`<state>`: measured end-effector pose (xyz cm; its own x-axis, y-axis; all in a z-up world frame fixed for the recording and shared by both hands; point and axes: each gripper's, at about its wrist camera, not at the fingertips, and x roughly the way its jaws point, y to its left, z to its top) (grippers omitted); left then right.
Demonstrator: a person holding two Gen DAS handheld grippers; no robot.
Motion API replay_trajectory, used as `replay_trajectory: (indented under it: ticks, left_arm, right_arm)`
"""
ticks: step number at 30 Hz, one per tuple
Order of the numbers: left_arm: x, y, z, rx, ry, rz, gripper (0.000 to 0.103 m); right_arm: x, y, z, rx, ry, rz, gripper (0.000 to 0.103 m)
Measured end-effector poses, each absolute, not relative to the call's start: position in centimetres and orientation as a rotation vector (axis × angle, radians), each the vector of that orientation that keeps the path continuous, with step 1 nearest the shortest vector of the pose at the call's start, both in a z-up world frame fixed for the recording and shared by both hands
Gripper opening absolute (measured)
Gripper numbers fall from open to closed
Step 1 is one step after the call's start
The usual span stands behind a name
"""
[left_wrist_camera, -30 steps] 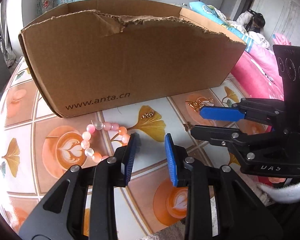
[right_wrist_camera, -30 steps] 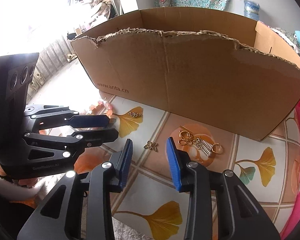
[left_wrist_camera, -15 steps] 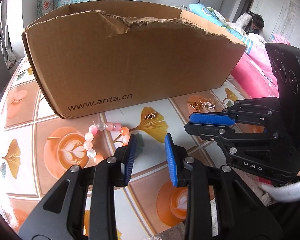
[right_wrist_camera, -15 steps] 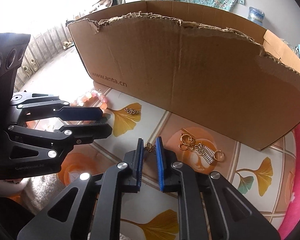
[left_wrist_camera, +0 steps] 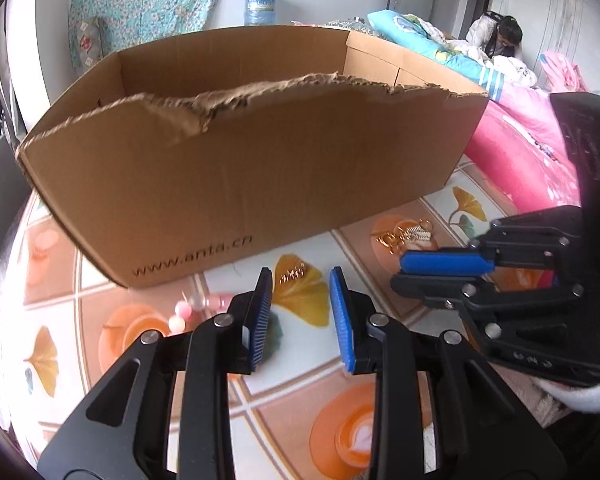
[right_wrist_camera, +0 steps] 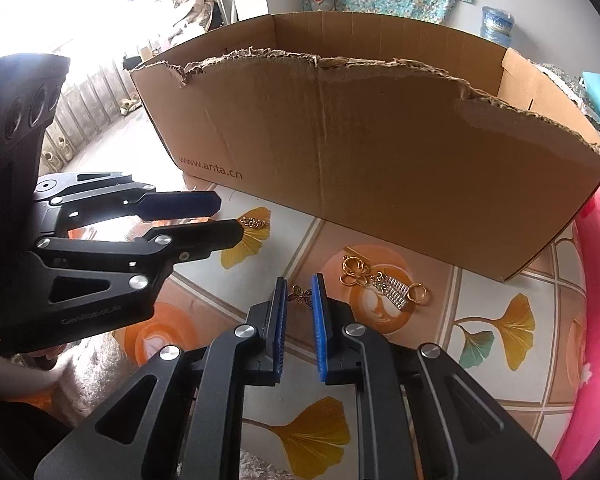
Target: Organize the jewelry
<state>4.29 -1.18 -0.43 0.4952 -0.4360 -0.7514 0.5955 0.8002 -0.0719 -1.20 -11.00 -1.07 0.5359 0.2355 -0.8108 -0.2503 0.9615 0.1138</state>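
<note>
Bead bracelet (left_wrist_camera: 188,308): pink and orange, on the table (left_wrist_camera: 380,412) at far left, partly behind the left tongs.
Left tongs (left_wrist_camera: 300,312): part open, nothing between the pads, over a yellow leaf print.
Small gold chain (right_wrist_camera: 253,223): on the leaf print, near the box (right_wrist_camera: 360,152).
Right tongs (right_wrist_camera: 299,300): narrowed, just been closing, butterfly charm (right_wrist_camera: 300,295) between the tips; pad contact unclear.
Gold rings and silver pendant (right_wrist_camera: 384,280): just right of the right tongs, before the box.
</note>
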Motion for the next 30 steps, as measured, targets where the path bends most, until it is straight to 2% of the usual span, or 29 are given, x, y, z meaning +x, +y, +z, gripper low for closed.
replay_trajectory:
  ticks: [3,6,9,13,30]
  left_arm:
    - [5.0,-1.9,-0.9,0.226,0.859,-0.607,0.028]
    - [5.7,-2.2,-1.6,0.225,0.894,-0.582,0.018]
    - [5.8,-2.5,-1.7,0.238,0.887,-0.569,0.014]
    - [5.6,-3.2,-1.9,0.294,0.869,-0.561,0.003]
    - [2.9,-2.3,0.2,0.272,0.796,-0.618,0.001]
  right_arm:
    - [-1.4,-11.5,-1.0,-0.002,0.958,0.294,0.013]
    - [-1.5,-12.0,-1.0,0.006,0.956,0.299,0.013]
    - [-1.4,-12.3,-1.0,0.014,0.957,0.302,0.013]
    - [-1.4,-12.9,-1.0,0.019,0.956,0.305,0.013]
    - [-2.6,-13.6,0.8,0.02,0.909,0.297,0.013]
